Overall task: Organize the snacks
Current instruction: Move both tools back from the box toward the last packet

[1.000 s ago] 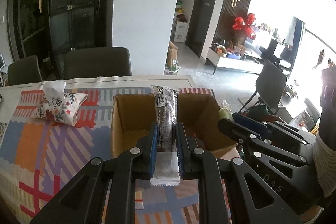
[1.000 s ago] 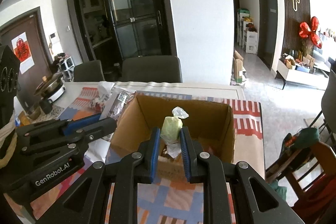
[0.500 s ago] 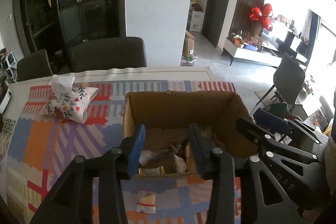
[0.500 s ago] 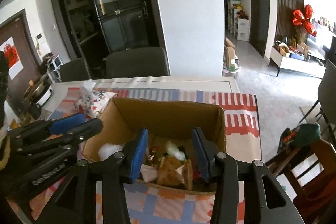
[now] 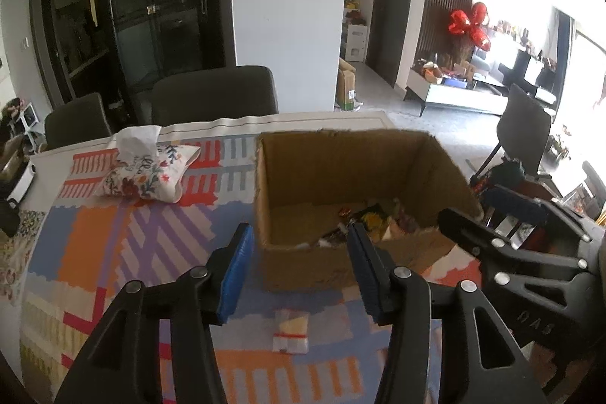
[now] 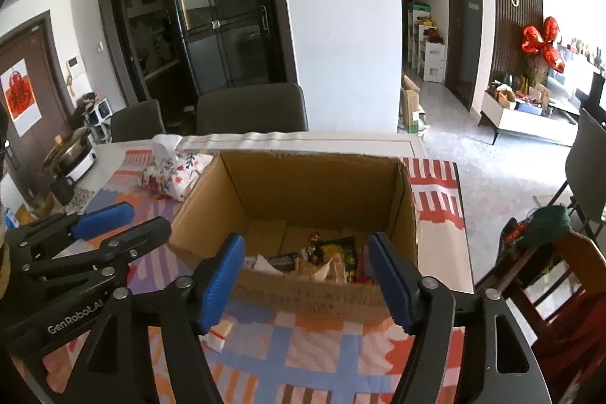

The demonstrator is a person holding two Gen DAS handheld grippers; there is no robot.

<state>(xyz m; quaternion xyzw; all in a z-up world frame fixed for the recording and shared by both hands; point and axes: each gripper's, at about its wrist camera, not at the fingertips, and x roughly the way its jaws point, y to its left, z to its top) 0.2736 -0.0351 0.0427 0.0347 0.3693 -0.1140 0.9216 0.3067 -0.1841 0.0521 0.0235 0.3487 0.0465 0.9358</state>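
Observation:
An open cardboard box (image 5: 333, 173) (image 6: 314, 188) stands on the patterned tablecloth and holds several snack packets (image 6: 333, 254) (image 5: 367, 220). A small clear packet (image 5: 291, 330) with a red stripe lies on the cloth in front of the box; its corner shows in the right wrist view (image 6: 219, 332). My left gripper (image 5: 301, 271) is open and empty, just before the box's near wall. My right gripper (image 6: 305, 279) is open and empty, above the box's near edge. Each gripper shows in the other's view: the right one (image 5: 522, 252), the left one (image 6: 87, 245).
A floral tissue pouch (image 5: 146, 169) lies on the cloth left of the box. Dark chairs (image 5: 214, 91) stand at the table's far side. A pot (image 6: 74, 154) and mug (image 6: 62, 188) sit at the far left. The table edge is right of the box (image 6: 464, 233).
Both grippers opened and let their snacks drop into the box: the left a silver bar, the right a green packet. Both then pulled back and widened further.

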